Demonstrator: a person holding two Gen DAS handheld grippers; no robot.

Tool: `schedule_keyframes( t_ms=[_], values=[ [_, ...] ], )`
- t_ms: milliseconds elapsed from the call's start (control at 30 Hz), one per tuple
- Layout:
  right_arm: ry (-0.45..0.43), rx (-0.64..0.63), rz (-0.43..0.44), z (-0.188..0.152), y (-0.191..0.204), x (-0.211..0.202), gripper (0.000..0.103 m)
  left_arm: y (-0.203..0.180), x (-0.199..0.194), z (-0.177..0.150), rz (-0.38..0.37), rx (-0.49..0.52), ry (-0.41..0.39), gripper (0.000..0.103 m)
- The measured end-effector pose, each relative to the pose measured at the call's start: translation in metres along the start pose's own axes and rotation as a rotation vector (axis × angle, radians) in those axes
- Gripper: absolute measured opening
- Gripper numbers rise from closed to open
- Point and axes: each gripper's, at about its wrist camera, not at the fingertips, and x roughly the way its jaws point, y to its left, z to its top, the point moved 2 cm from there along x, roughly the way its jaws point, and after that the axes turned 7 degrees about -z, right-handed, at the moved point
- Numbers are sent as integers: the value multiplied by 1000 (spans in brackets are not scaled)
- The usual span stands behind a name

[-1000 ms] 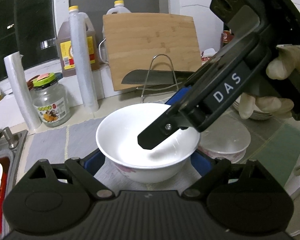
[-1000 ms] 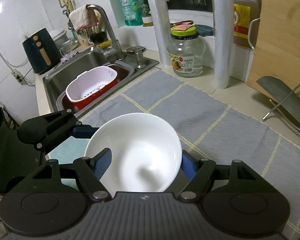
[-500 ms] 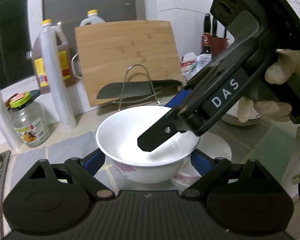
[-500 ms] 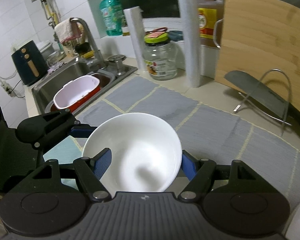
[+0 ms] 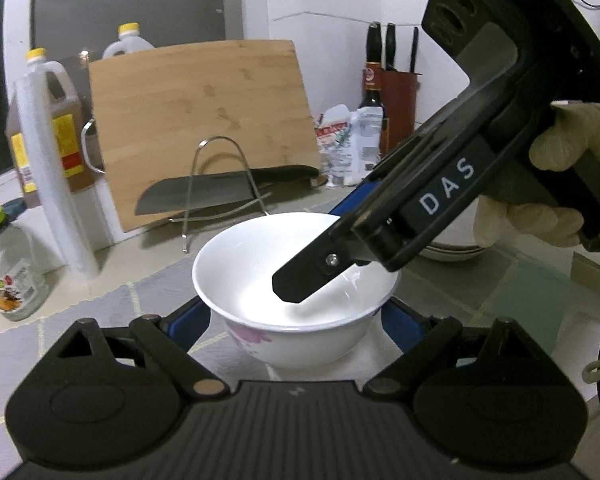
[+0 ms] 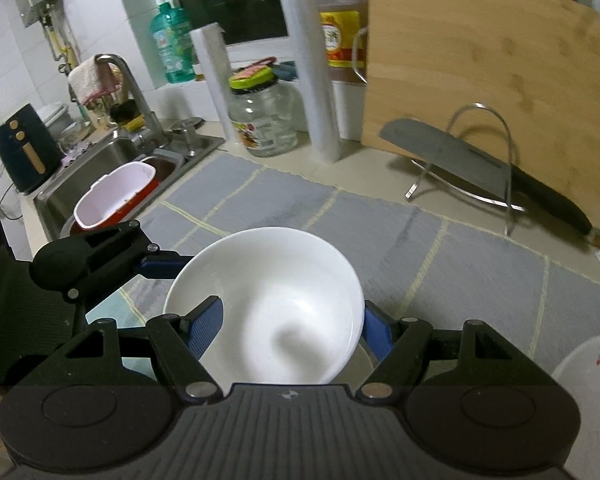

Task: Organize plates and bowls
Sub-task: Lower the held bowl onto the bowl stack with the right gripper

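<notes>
A white bowl (image 5: 296, 276) with a pink flower print is held above the counter. My left gripper (image 5: 296, 320) has its blue fingers against both sides of it. My right gripper (image 6: 284, 322) also holds the same bowl (image 6: 268, 304) between its blue fingers (image 6: 204, 320). In the left wrist view the right gripper's body (image 5: 440, 200) reaches over the bowl from the right, one finger inside it. A stack of plates (image 5: 452, 250) lies behind it. A white dish with a flower print (image 6: 588, 392) sits at the lower right of the right wrist view.
A bamboo cutting board (image 5: 204, 128) leans at the back with a cleaver on a wire rack (image 5: 224, 196). A glass jar (image 6: 266, 116), roll (image 6: 312, 60) and oil jug (image 5: 56, 128) stand behind the grey mat (image 6: 380, 224). A sink with a pink basket (image 6: 116, 194) is left.
Both grippers carried the bowl to the right along the counter. The second bowl and the sink have left the left wrist view; the plates and knife block came into view.
</notes>
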Motion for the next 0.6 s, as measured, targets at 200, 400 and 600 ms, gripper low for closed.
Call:
schedule_keyframes(
  t_ms=[200, 400, 600],
  values=[
    [36, 29, -7, -15, -9, 3, 79, -6, 10, -4, -37, 0, 29, 92],
    [68, 42, -2, -25, -13, 8, 79, -8, 15, -7, -60, 1, 54, 92],
    [78, 45, 0, -28, -13, 10, 79, -8, 18, -10, -76, -9, 79, 92]
  ],
)
